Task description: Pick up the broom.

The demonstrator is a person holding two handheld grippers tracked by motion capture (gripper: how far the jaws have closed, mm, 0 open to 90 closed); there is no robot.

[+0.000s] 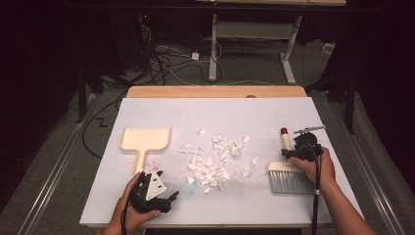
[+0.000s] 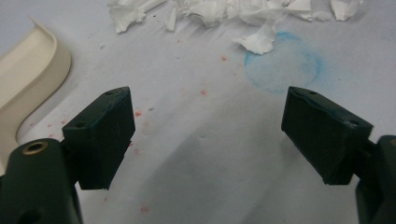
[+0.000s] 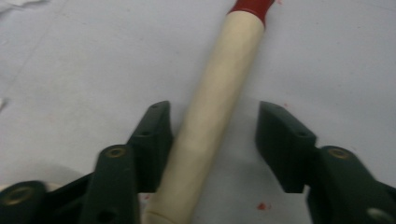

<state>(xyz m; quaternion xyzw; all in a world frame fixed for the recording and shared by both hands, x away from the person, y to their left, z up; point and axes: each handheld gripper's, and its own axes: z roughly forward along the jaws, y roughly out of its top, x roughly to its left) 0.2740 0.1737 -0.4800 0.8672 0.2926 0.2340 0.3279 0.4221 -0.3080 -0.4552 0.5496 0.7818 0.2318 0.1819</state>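
Observation:
A brush lies at the table's right, grey bristles (image 1: 288,181) near me, its cream handle (image 3: 210,107) ending in a red tip (image 3: 250,7) that points away. My right gripper (image 3: 212,135) straddles that handle. One pad sits right beside the handle, and a clear gap remains at the other, so it is open around the handle. In the high view the right gripper (image 1: 297,153) sits just behind the brush head. A cream dustpan (image 1: 145,138) lies at the left. My left gripper (image 1: 171,200) rests open near the dustpan's handle, with nothing between its fingers (image 2: 100,133).
Several torn white paper scraps (image 1: 213,159) are scattered mid-table between dustpan and brush. A faint blue ring stain (image 2: 285,63) and red specks mark the white board (image 1: 244,112). The table's front edge runs just below both hands.

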